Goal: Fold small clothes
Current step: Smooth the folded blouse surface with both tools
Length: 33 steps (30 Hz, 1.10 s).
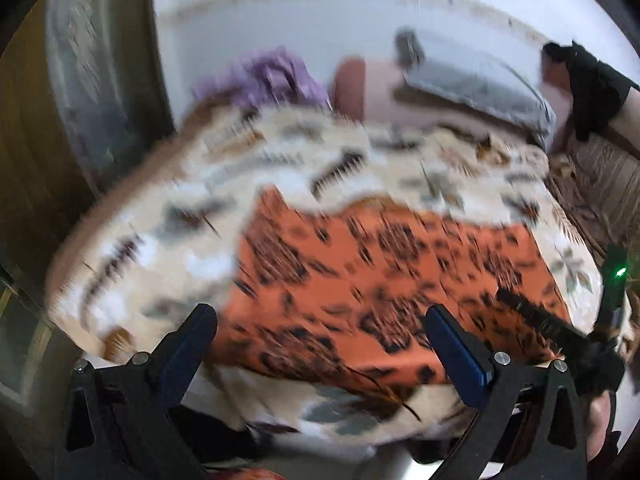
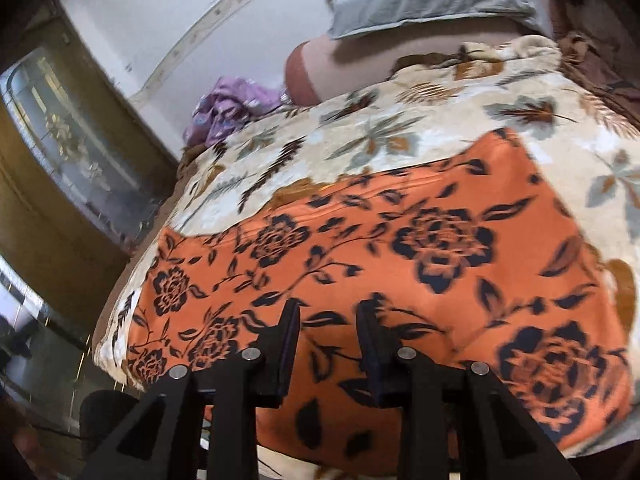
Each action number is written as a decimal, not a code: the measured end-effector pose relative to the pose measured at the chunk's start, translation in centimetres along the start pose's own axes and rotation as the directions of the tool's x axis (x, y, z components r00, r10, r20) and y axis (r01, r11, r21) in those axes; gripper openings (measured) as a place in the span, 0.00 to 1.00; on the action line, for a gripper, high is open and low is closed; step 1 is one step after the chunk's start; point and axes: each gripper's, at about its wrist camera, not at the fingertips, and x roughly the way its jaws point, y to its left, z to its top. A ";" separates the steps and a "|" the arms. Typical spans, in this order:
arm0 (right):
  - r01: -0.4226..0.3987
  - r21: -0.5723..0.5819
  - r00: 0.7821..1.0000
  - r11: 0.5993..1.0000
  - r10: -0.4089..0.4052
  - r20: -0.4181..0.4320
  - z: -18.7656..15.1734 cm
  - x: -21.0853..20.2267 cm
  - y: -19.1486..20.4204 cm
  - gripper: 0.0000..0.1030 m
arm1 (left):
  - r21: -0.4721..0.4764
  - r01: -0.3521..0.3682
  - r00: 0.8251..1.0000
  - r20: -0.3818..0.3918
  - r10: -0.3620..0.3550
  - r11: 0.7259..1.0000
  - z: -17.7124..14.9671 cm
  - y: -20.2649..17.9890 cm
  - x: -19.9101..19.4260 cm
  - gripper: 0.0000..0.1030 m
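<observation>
Left wrist view, blurred: left gripper (image 1: 320, 328) jaws wide apart, empty, above near-left part of orange floral garment (image 1: 384, 264) — spread flat on bed blanket (image 1: 160, 216), long axis left-right. Right gripper (image 2: 329, 322) narrowly parted, holding nothing — hovers over near edge, seemingly nearer.

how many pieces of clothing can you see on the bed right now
2. The orange floral garment lies spread flat on the patterned blanket just ahead of both grippers. A crumpled purple garment sits at the bed's far left edge by the wall. More may be hidden.
</observation>
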 end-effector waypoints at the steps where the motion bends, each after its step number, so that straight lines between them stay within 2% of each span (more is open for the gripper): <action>1: 0.012 0.015 1.000 1.000 -0.012 0.004 0.1 -0.4 -0.6 0.32 | 0.002 -0.007 1.000 -0.025 0.008 1.000 -0.4 -0.6 1.0 1.00; 3: 0.044 0.058 0.999 0.997 -0.045 0.015 0.2 -1.1 -2.0 0.38 | 0.017 -0.019 0.998 -0.053 0.020 1.000 -0.9 -1.7 3.0 1.00; 4: 0.053 0.088 0.998 0.995 -0.055 0.022 0.2 -1.5 -2.8 0.52 | 0.025 -0.020 0.998 -0.055 0.022 0.999 -1.1 -2.2 3.5 1.00; 5: 0.054 0.106 0.998 0.993 -0.058 0.032 0.2 -1.7 -3.3 0.58 | 0.030 -0.023 0.998 -0.062 0.025 0.999 -1.2 -2.5 4.3 1.00; 6: 0.060 0.121 0.997 0.991 -0.065 0.040 0.2 -2.0 -3.8 0.61 | 0.028 -0.028 0.997 -0.075 0.031 0.999 -1.4 -2.6 5.3 1.00; 8: 0.089 0.119 0.996 0.989 -0.092 0.016 0.2 -1.8 -4.4 0.61 | 0.011 -0.029 0.993 -0.113 0.030 1.000 -1.6 -2.5 7.9 1.00; 10: 0.126 0.114 0.991 0.985 -0.119 -0.064 -0.1 -0.5 -5.0 0.61 | 0.008 -0.058 0.982 -0.177 0.059 0.998 -2.4 -2.2 10.8 1.00; 12: 0.149 0.103 0.987 0.983 -0.141 -0.082 -0.4 0.0 -5.1 0.60 | -0.011 -0.051 0.977 -0.208 0.047 0.999 -3.0 -1.5 12.2 1.00; 15: 0.149 0.053 0.988 0.987 -0.147 -0.041 -0.4 -0.7 -4.0 0.60 | -0.041 -0.010 0.980 -0.197 0.002 0.999 -3.0 -0.7 11.6 1.00; 18: 0.107 0.020 0.993 0.994 -0.108 0.054 -0.3 -1.8 -3.0 0.60 | -0.073 -0.002 0.988 -0.153 -0.009 0.997 -2.1 0.2 9.8 1.00; 21: 0.085 0.003 0.992 0.996 -0.085 0.092 0.1 -1.8 -2.0 0.60 | -0.105 0.000 0.993 -0.115 -0.012 0.994 -1.8 1.6 8.2 1.00; 24: 0.075 -0.066 0.994 0.995 -0.070 0.083 0.0 -0.9 0.1 0.60 | -0.161 -0.006 0.993 -0.116 -0.013 0.987 -2.8 3.5 7.1 1.00; 27: 0.053 -0.138 0.999 0.989 -0.053 0.009 -0.6 1.3 2.0 0.60 | -0.183 0.000 0.990 -0.137 -0.026 0.983 -4.6 4.6 6.8 1.00; 29: 0.062 -0.198 0.992 0.978 -0.082 -0.096 -1.5 4.0 3.0 0.56 | -0.202 0.006 0.987 -0.156 -0.038 0.979 -5.5 5.1 7.1 1.00; 30: 0.085 -0.225 0.988 0.971 -0.111 -0.108 -2.0 4.6 3.4 0.51 | -0.232 0.019 0.986 -0.159 -0.057 0.972 -5.8 5.6 7.2 1.00; 31: 0.112 -0.268 0.987 0.957 -0.138 -0.082 -2.2 4.7 4.1 0.49 | -0.249 0.026 0.985 -0.159 -0.067 0.968 -5.9 5.9 7.2 1.00; 32: 0.109 -0.279 0.988 0.954 -0.134 -0.074 -2.2 4.5 4.5 0.45 | -0.276 0.033 0.985 -0.154 -0.078 0.961 -5.9 6.4 7.1 1.00; 33: 0.082 -0.270 0.993 0.959 -0.102 -0.063 -2.0 4.2 4.7 0.35 | -0.295 0.036 0.985 -0.149 -0.084 0.955 -6.0 6.8 6.9 1.00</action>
